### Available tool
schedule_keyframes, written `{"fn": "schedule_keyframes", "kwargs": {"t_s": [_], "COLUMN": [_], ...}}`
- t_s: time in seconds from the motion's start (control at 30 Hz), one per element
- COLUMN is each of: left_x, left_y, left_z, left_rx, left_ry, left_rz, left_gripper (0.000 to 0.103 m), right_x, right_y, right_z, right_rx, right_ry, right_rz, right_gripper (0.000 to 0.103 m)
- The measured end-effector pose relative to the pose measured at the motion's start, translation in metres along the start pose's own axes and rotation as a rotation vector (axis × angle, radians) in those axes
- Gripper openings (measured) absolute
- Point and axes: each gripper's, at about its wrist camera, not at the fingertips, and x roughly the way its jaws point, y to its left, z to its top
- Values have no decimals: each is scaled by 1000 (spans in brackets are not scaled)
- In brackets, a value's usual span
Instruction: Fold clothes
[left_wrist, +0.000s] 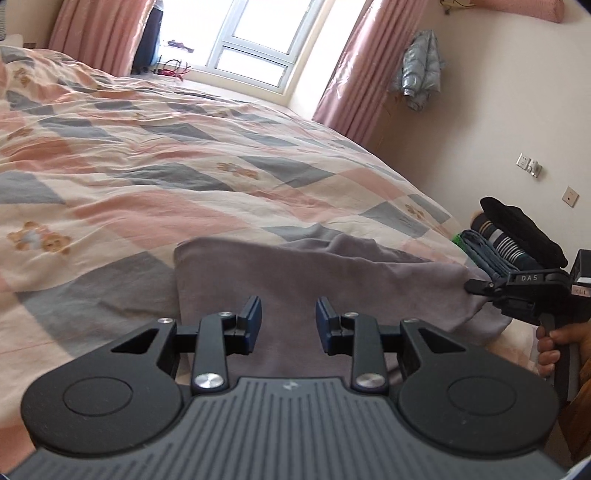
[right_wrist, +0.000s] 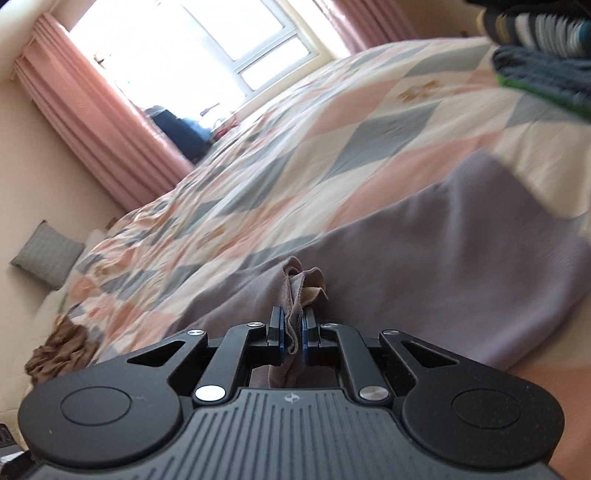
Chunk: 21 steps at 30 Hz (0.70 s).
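A mauve-grey garment (left_wrist: 295, 280) lies partly folded on the patchwork quilt (left_wrist: 147, 166), near the bed's front edge. My left gripper (left_wrist: 289, 325) hovers just over its middle, open, with only flat cloth showing behind the gap. My right gripper (right_wrist: 291, 328) is shut on a bunched edge of the same garment (right_wrist: 424, 251), and folds of cloth stick up between its pads. In the left wrist view the right gripper (left_wrist: 476, 286) pinches the garment's right corner, with a person's hand (left_wrist: 550, 347) on its handle.
A stack of folded clothes (left_wrist: 517, 243), striped and dark, sits at the bed's right corner, also seen as the stack (right_wrist: 546, 44). A brown cloth (right_wrist: 59, 350) and a grey cushion (right_wrist: 46, 254) lie at the bed's far side. A jacket (left_wrist: 421, 70) hangs on the wall.
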Motion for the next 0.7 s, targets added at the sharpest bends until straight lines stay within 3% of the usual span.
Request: {"fn": "schedule_keyframes", "kwargs": {"t_s": [0.4, 0.6, 0.63, 0.7], "left_x": [48, 65, 66, 66], "left_y": [-27, -28, -27, -25], "left_z": [5, 4, 4, 6], "left_rx": [37, 42, 46, 54], "left_ry": [47, 84, 90, 97], "left_rz": [-25, -15, -14, -12], "left_gripper": [29, 30, 30, 30], "right_x": [-52, -31, -25, -21], "right_y": [-68, -93, -98, -102], "right_z": [40, 34, 32, 30], "right_rx": [5, 42, 63, 88], "right_ry": [-141, -73, -56, -49], "right_rz": [-115, -165, -163, -136], "right_gripper": [8, 9, 10, 24]}}
